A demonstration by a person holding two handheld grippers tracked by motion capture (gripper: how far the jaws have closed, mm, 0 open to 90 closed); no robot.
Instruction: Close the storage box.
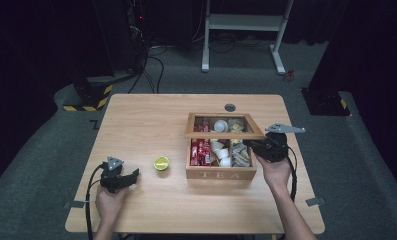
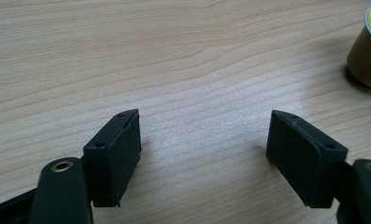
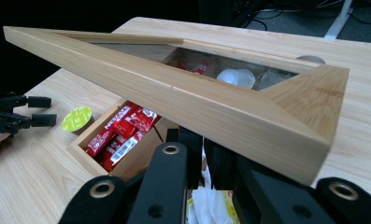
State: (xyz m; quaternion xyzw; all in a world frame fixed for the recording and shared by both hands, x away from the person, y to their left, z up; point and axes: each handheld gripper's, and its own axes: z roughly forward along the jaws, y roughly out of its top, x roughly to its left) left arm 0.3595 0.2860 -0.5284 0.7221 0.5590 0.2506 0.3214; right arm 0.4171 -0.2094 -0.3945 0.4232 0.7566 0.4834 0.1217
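Spread wide over bare wood stand the jaws of the left gripper (image 2: 204, 158), with nothing between the pads; in the left gripper view its two black fingertips (image 2: 117, 154) rest low over the table (image 1: 146, 120), and the small capsule (image 2: 369, 44) with the yellow-green top sits well ahead of them and off toward the right-hand jaw, apart from both; in the high view that capsule (image 1: 161, 163) lies just beyond the left gripper (image 1: 131, 178) on the side toward the tea box (image 1: 221, 174), clear of its tips.

Pressed nearly together stand the jaws of the right gripper (image 3: 203, 161), just under the front edge of the wooden lid (image 3: 183, 100), which slants up over them, raised at the near side; whether the pads grip that edge or only prop it I cannot tell, since the frame hides their tips; below and ahead of these jaws the open box shows red sachets (image 3: 120, 133) in its left compartment and white pods (image 3: 234, 77) seen through the lid's glass pane; in the high view the right gripper (image 1: 258, 146) sits at the box's right side, with the lid (image 1: 225, 135) lifted partway above the compartments.
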